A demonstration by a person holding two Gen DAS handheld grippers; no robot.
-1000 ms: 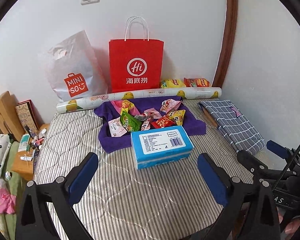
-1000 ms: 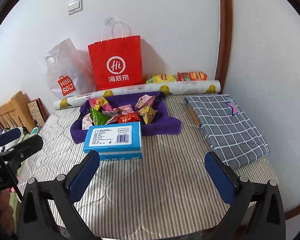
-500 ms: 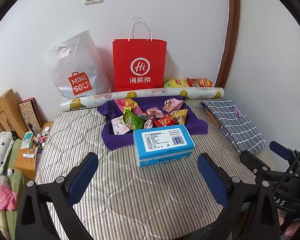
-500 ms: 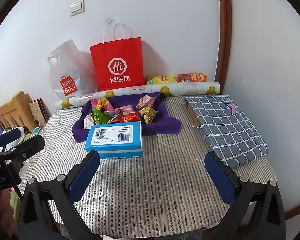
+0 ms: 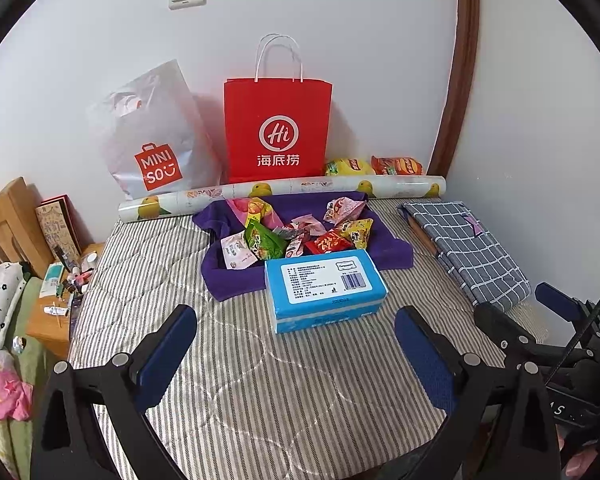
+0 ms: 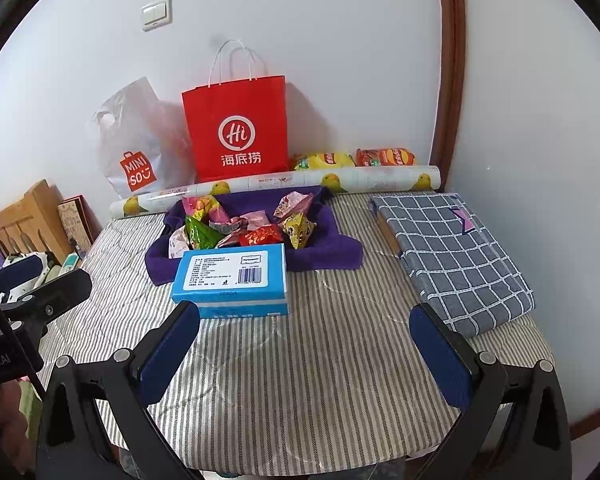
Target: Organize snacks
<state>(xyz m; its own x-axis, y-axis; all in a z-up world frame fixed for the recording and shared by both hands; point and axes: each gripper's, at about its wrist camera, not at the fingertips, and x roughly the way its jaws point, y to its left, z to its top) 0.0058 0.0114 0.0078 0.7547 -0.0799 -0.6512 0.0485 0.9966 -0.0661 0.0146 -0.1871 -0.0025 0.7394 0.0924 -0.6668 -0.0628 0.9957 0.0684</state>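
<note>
Purple cloth on the striped mattress is heaped with snack packets, behind a blue tissue pack. Left gripper and right gripper are held wide open, empty.

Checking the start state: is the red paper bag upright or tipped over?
Upright: the red paper bag stands against the wall, handles pointing up.
</note>
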